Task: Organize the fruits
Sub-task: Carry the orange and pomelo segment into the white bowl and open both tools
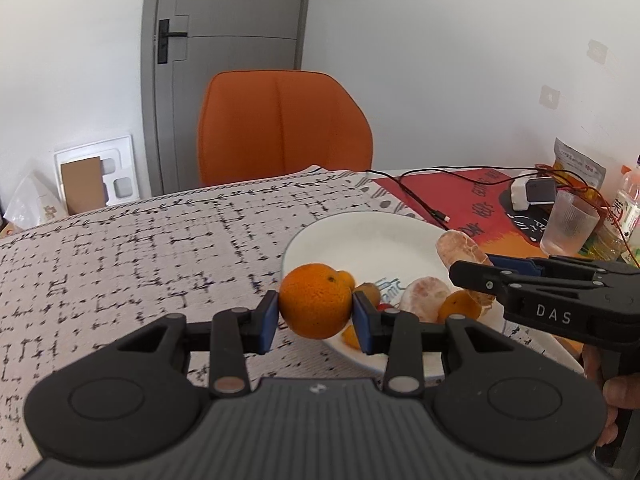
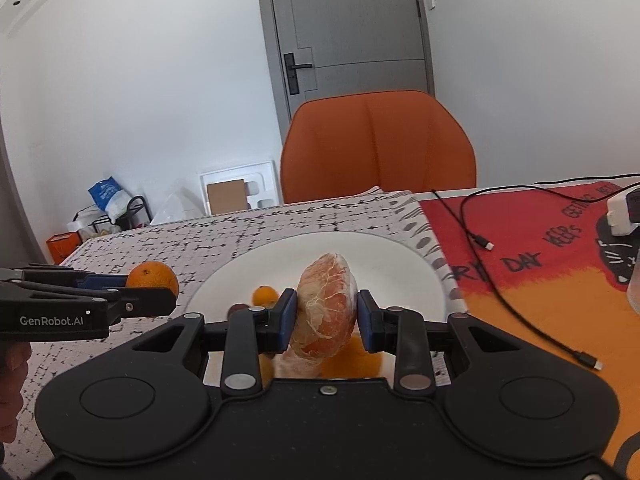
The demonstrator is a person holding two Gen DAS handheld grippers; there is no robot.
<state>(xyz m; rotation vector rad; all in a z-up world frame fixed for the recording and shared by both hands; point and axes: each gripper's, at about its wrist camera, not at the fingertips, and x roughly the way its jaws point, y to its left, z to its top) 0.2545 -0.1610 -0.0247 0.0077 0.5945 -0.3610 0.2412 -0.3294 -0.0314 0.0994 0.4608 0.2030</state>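
Grippers both loaded, mid-carry above the plate (image 2: 420, 264).
Left gripper (image 1: 315, 316) clamps whole orange (image 1: 315, 300) over the plate's 9 o'clock rim; right gripper (image 2: 326, 314) pinches peeled grapefruit segment (image 2: 326, 308) over plate centre. More fruit lies in the plate. Next, probably: lower, then release without rolling.

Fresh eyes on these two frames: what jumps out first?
Both grippers are loaded: the left gripper is shut on a whole orange at the near-left rim of the white plate, and the right gripper is shut on a peeled citrus segment above that plate. Behind the table, a bright orange chair dominates the background.
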